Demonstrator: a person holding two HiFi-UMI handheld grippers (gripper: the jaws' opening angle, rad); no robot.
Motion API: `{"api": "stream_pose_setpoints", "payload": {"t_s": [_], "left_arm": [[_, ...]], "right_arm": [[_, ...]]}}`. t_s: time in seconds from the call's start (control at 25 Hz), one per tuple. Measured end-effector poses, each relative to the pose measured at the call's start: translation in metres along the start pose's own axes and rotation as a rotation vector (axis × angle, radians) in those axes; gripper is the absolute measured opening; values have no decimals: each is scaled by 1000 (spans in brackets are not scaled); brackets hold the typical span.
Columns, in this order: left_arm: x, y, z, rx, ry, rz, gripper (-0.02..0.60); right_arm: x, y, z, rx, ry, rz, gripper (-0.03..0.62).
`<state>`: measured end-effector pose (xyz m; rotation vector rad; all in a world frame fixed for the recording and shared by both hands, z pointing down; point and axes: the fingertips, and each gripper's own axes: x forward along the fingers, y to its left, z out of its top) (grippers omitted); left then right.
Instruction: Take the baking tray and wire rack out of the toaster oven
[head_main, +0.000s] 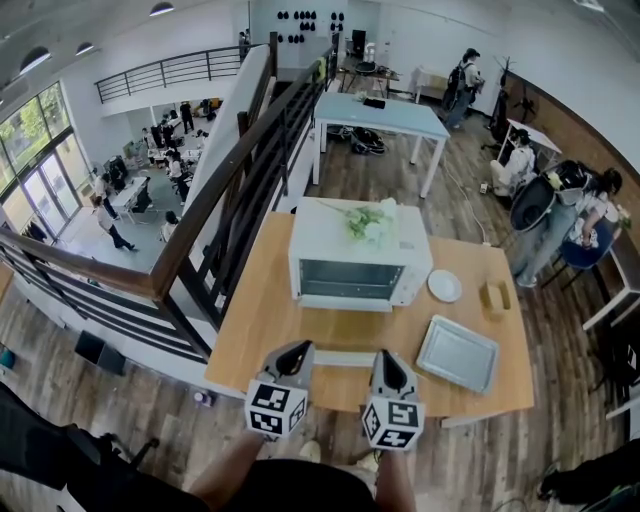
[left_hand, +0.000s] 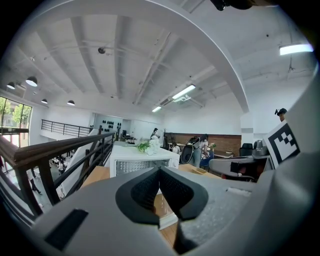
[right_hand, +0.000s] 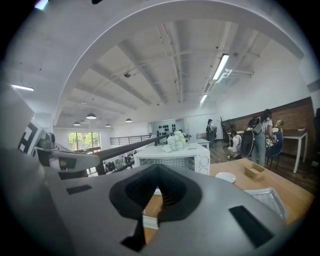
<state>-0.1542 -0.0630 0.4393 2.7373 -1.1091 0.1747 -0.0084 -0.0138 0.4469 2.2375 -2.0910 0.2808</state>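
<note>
A white toaster oven (head_main: 360, 262) stands at the middle of the wooden table (head_main: 270, 330), glass front toward me and white flowers (head_main: 368, 220) on its top. A silvery baking tray (head_main: 457, 352) lies flat on the table right of the oven, and its ribbed corner shows as the tray (right_hand: 272, 197) in the right gripper view. My left gripper (head_main: 297, 348) and right gripper (head_main: 386, 356) hover side by side over the table's near edge, both shut with nothing in them. Both point at the oven (left_hand: 142, 162), apart from it. The left gripper (left_hand: 160, 171) and right gripper (right_hand: 159, 169) show their pads pressed together.
A small white plate (head_main: 444, 285) and a little wooden box (head_main: 495, 297) sit at the table's right rear. A white strip (head_main: 343, 357) lies between the grippers. A dark railing (head_main: 215, 210) runs along the left side. People stand far right.
</note>
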Motion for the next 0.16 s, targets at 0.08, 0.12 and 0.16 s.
{"api": "stream_pose_setpoints", "payload": {"t_s": [0.08,0.12,0.16], "left_arm": [[1,1,0,1,-1,1,5],[2,1,0,1,-1,1,5],[2,1,0,1,-2,2,5]], "right_arm": [[0,1,2,0,2,-2,-3],[1,0,2,-1,2,-3,-3],[1,0,2,-2,2,-5,-3]]}}
